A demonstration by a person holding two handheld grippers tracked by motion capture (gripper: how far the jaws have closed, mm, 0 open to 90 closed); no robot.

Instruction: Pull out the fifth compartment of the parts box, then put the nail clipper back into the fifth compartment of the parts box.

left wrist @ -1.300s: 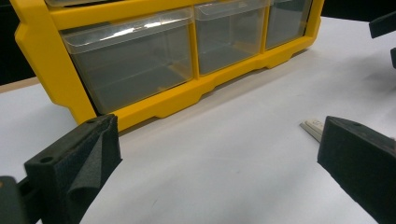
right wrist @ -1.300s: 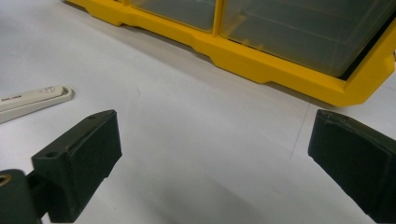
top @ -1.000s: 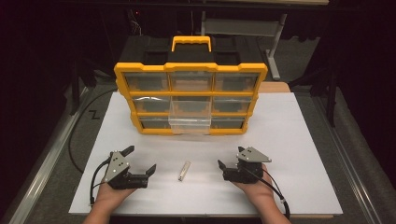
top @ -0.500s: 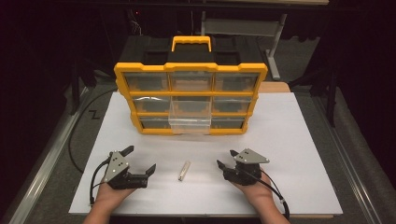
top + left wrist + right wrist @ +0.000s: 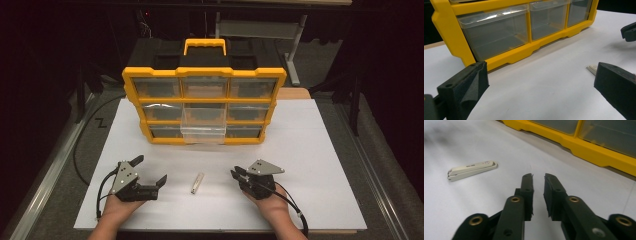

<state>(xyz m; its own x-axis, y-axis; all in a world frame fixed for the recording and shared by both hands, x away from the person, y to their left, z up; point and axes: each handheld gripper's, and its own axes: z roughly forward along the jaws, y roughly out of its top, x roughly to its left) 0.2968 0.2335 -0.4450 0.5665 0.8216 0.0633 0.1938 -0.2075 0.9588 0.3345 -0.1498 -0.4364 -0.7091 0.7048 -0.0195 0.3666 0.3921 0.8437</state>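
In the high view, the nail clipper point(image 5: 197, 183) is seen flat on the tabletop point(image 5: 320, 150) between the wide-open left gripper point(image 5: 150, 171) and the right gripper point(image 5: 236, 174), long axis pointing toward the organizer point(image 5: 205, 107). In the left gripper view, its end point(image 5: 593, 68) is glimpsed beside one jaw. In the right gripper view, the right gripper point(image 5: 538, 178), jaws just closing to a narrow empty gap, is shown with the nail clipper point(image 5: 471, 170) lying left of it.

A yellow organizer point(image 5: 204, 106) stands on the white desk point(image 5: 320, 150), its middle clear drawer point(image 5: 203, 125) pulled out, black handle case behind.

Clipper point(image 5: 471, 170) print, seemingly unreadable
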